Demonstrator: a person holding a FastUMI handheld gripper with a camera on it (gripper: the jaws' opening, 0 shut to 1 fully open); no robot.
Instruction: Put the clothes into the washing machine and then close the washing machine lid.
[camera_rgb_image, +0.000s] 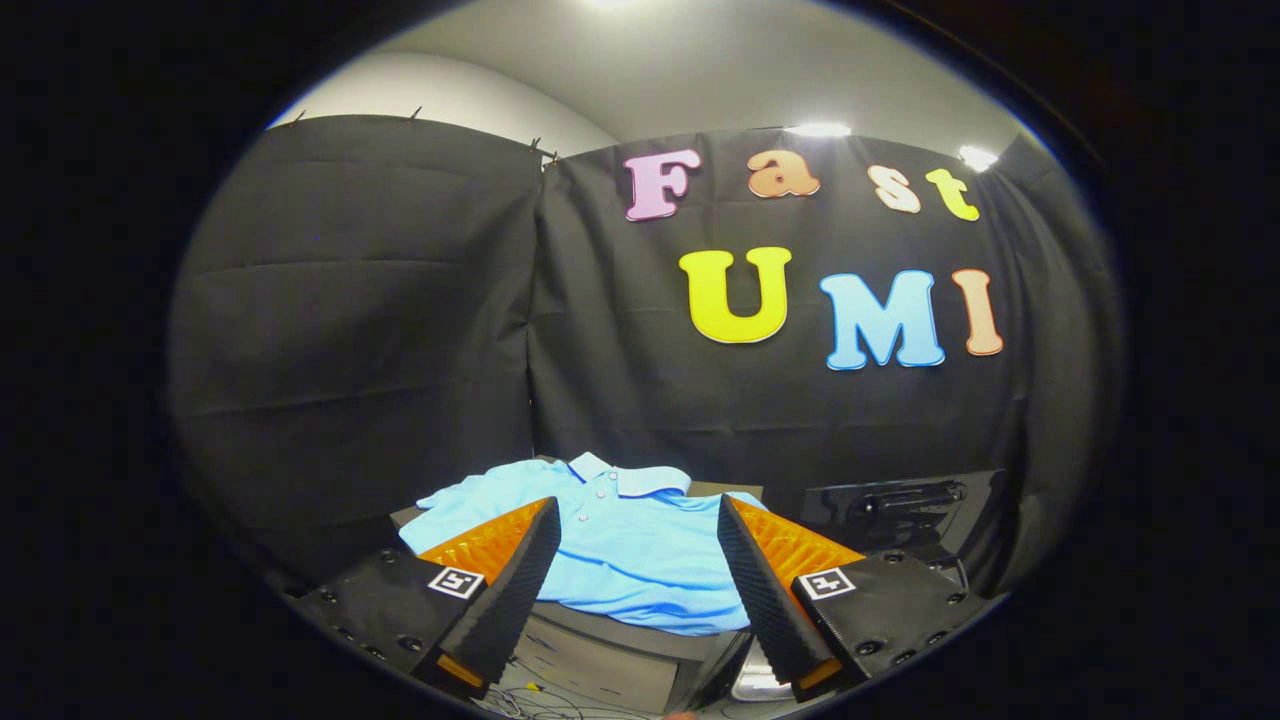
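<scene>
A light blue polo shirt (630, 545) lies spread flat on a dark table (620, 635), collar toward the booth wall. My gripper (637, 525) hovers above its near half, fingers wide apart, with the shirt showing between them and nothing held. To the right of the shirt, beyond the right finger (760, 590), stands the washing machine's dark raised lid (900, 505) with a handle on it. The drum opening is hidden.
Black cloth walls close the booth behind and to the left of the table. Below the table's front edge, cables lie on the floor (545, 695). A pale object (757, 683) shows low down by the right finger.
</scene>
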